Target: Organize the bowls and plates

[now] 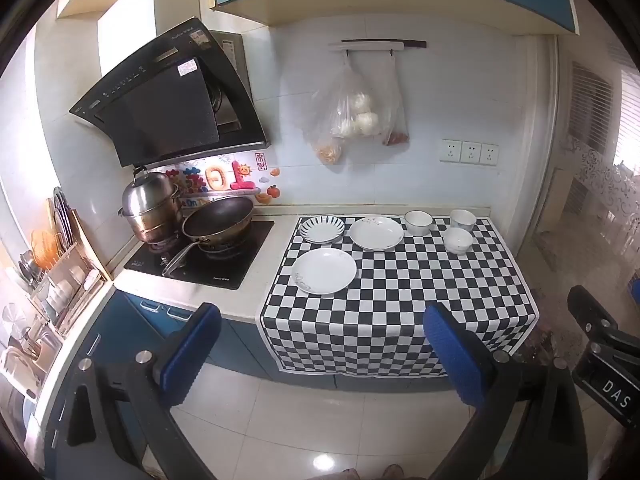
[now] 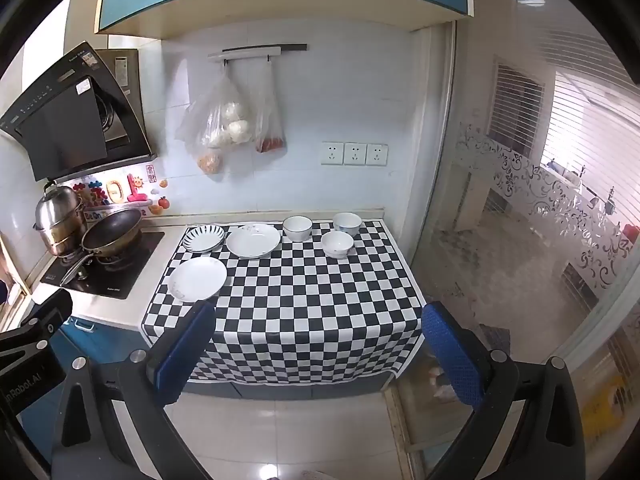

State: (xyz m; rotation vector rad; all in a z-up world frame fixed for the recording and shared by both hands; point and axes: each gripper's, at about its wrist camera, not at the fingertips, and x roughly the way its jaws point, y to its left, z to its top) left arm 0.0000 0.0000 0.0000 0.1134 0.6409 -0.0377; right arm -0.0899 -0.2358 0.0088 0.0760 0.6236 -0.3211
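Observation:
Three plates lie on the checkered cloth (image 1: 400,280): a striped plate (image 1: 322,229) at the back left, a large white plate (image 1: 376,232) beside it, and a white plate (image 1: 324,271) nearer the front. Three white bowls stand at the back right: one (image 1: 418,222), one (image 1: 463,220) and one (image 1: 458,240). In the right wrist view I see the same striped plate (image 2: 203,237), large plate (image 2: 253,240), front plate (image 2: 197,279) and bowls (image 2: 297,228), (image 2: 347,224), (image 2: 337,244). My left gripper (image 1: 320,356) and right gripper (image 2: 316,352) are open, empty, well back from the counter.
A stove (image 1: 200,256) with a wok (image 1: 218,222) and a steel pot (image 1: 150,210) stands left of the cloth, under a range hood (image 1: 168,96). A dish rack (image 1: 48,272) is at far left. Plastic bags (image 1: 352,116) hang on the wall. A glass door (image 2: 540,220) is on the right.

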